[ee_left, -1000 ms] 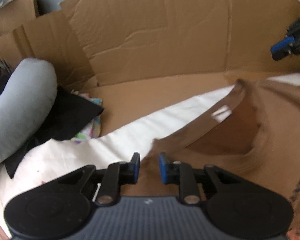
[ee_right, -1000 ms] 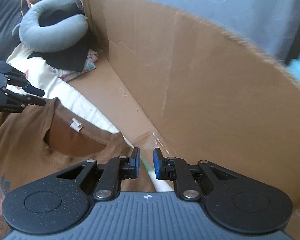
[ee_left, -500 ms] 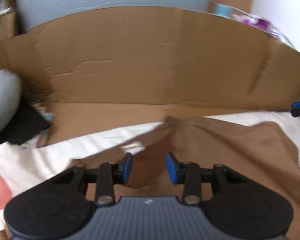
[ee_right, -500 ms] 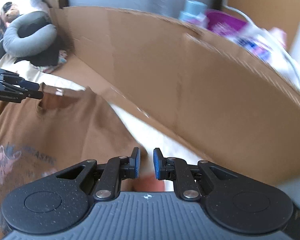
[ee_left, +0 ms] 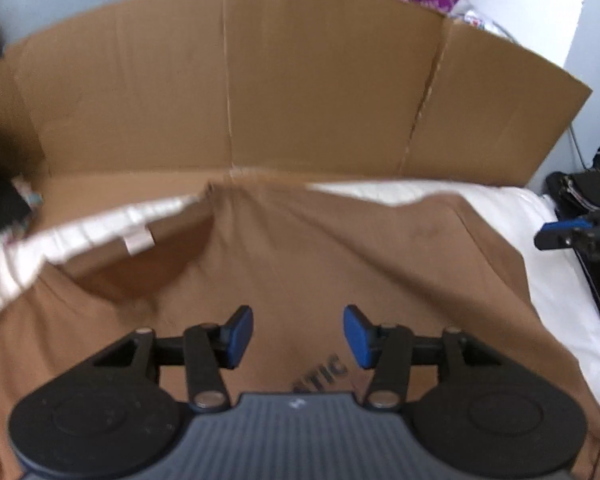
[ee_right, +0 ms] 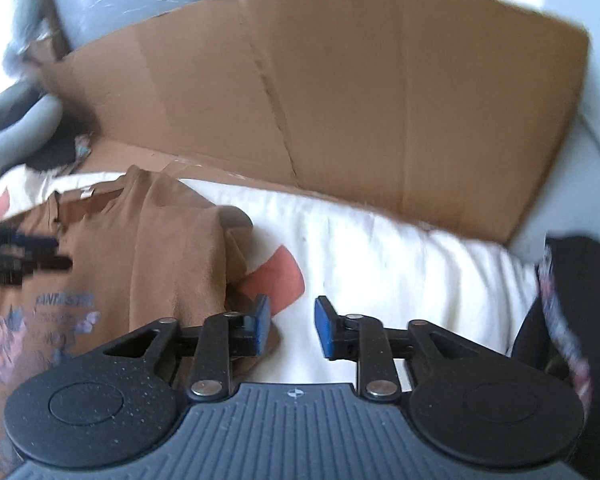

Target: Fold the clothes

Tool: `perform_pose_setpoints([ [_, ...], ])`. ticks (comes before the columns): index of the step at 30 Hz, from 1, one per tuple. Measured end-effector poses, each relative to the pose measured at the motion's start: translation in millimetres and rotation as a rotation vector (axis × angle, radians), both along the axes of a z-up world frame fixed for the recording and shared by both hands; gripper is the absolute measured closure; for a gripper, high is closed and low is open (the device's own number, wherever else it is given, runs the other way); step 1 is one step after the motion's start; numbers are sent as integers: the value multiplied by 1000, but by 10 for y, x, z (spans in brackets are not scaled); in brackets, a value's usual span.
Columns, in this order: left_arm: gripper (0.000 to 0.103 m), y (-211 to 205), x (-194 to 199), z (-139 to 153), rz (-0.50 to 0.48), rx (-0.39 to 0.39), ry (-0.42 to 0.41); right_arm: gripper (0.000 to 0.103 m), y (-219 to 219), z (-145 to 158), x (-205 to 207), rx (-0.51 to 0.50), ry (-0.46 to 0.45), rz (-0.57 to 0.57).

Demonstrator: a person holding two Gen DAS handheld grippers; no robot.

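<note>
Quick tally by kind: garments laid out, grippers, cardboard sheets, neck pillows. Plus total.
Brown t-shirt: 1
Grippers: 2, left gripper and right gripper, both open
Cardboard sheet: 1
Grey neck pillow: 1
Total: 5

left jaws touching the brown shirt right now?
Cannot tell: in the left wrist view the left gripper stands open over the brown shirt, nothing pinched; no gap or contact shows.
</note>
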State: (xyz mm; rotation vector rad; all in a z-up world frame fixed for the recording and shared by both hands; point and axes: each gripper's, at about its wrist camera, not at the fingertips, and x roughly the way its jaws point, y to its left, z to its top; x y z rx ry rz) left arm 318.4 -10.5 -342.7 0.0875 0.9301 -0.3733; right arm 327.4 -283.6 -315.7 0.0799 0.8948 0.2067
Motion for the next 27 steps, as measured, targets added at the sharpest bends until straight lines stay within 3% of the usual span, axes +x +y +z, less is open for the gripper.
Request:
perform_pose_setpoints([
  [5, 50, 56, -103, -32, 17, -11, 16, 68, 42, -223, 72, 54, 34, -42],
  [12, 50, 175, -129, -53, 60, -41, 27, 68, 64, -357, 257, 7, 34, -76],
  [16, 50, 192, -148, -66, 60, -51, 31, 67, 143, -378, 291, 44, 58, -29],
  [20, 49, 221, -143, -87, 64, -44, 34, 53, 276, -299, 290, 92, 29, 7],
  [27, 49, 315, -148, -144, 104, -59, 54, 48, 426, -286, 330, 143, 31, 32],
])
